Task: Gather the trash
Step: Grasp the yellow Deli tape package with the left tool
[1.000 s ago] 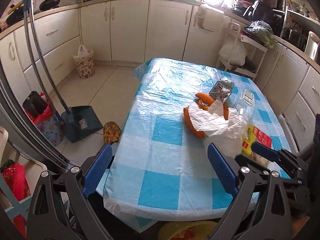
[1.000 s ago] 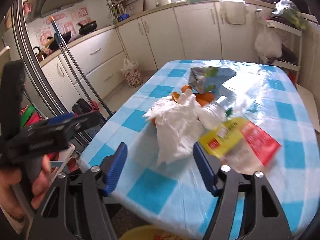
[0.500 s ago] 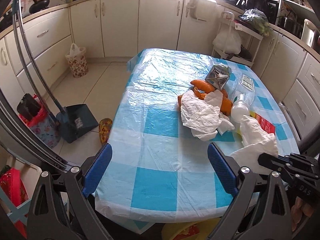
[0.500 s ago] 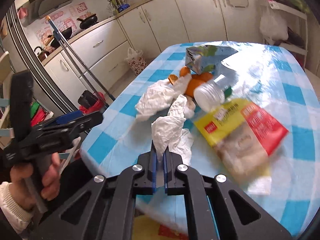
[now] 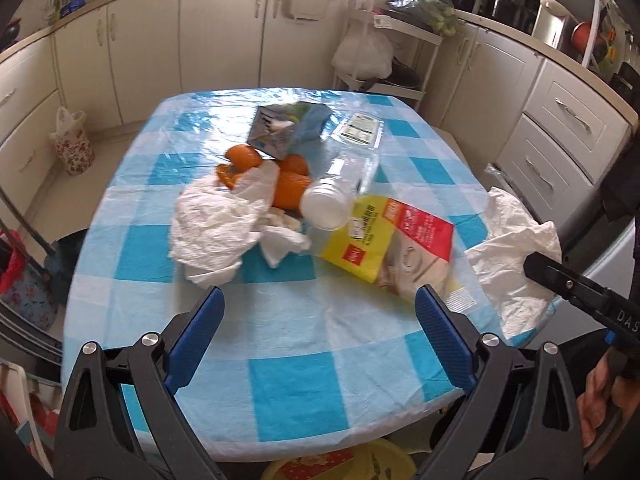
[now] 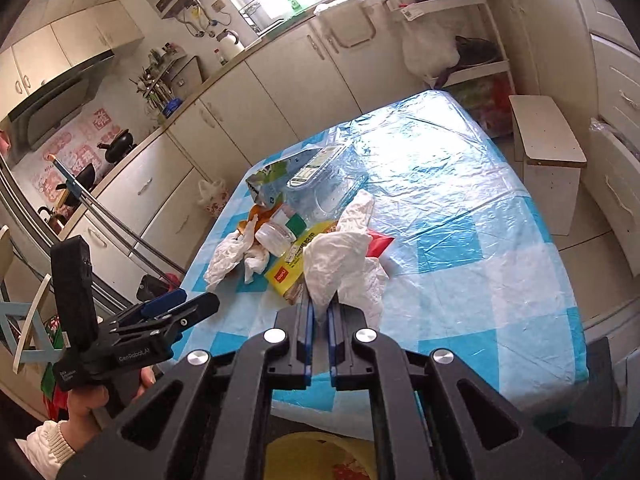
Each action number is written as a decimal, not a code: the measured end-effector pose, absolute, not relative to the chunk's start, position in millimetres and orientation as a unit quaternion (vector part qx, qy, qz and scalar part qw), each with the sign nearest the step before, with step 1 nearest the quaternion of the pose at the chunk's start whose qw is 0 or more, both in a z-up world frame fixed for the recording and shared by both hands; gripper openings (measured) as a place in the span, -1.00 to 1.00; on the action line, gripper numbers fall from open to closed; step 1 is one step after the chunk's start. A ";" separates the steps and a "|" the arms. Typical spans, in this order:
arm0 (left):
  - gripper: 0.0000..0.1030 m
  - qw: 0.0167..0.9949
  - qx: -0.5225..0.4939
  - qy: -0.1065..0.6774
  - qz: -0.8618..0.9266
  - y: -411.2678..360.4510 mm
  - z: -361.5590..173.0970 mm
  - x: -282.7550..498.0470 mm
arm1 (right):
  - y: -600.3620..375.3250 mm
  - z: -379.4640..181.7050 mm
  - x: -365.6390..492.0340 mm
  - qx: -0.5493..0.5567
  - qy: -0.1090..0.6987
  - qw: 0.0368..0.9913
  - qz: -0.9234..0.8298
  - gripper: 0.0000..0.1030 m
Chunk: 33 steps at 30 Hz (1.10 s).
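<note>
White crumpled tissue [image 6: 340, 264] clamped between the right gripper [image 6: 320, 316] fingers, pinched at its lower end, long axis running up and away from the fingertips, loose top flopping toward the far side of the table [image 6: 480, 208]; in the left wrist view the same tissue [image 5: 516, 248] hangs off the table's right edge. Left gripper [image 5: 316, 336] jaws wide apart, holding nothing, over the near part of the blue-and-white checked tablecloth. Rest of the trash lies mid-table in a cluster: second crumpled tissue [image 5: 218, 228] lying flat, touching orange peels [image 5: 280, 184]; clear plastic bottle [image 5: 340, 188] on its side, white cap end toward the camera, long axis pointing away to the far right; yellow and red packet [image 5: 384, 236] just beside and partly under the bottle cap; juice carton [image 5: 284, 130] tipped over behind the peels; clear plastic tray [image 5: 360, 130] right of the carton. Yellow bin [image 6: 316, 458] below the near table edge, under the right gripper.
</note>
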<state>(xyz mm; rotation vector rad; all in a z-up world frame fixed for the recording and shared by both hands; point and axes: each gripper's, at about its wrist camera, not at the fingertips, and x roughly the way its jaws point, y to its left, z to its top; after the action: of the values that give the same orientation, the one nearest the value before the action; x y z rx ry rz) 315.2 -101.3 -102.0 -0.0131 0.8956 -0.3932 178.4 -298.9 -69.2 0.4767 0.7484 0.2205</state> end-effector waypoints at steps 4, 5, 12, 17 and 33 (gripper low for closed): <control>0.80 0.876 0.004 0.441 -0.197 -127.6 -113.3 326.6 | -305.4 -69.5 176.9 0.239 0.357 0.897 0.101 -0.84; 0.80 0.872 -0.004 0.447 -0.198 -130.6 -116.9 332.4 | -306.2 -69.9 177.1 0.241 0.357 0.897 0.100 -0.84; 0.80 0.860 -0.039 0.469 -0.197 -137.7 -133.7 364.5 | -309.5 -75.2 204.2 0.225 0.362 0.902 0.073 -0.83; 0.80 0.856 -0.048 0.481 -0.182 -138.5 -143.3 383.5 | -292.1 -92.4 230.0 0.189 0.389 0.899 0.067 -0.83; 0.07 0.830 -0.055 0.497 -0.247 -151.3 -142.2 388.8 | -298.0 -123.7 228.8 0.217 0.433 0.871 0.081 -0.89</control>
<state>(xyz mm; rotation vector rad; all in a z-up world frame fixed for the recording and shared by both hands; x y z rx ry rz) 388.8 -151.3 -142.2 -0.1158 1.0543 -0.5238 228.8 -298.0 -123.7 0.4528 0.9049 0.1684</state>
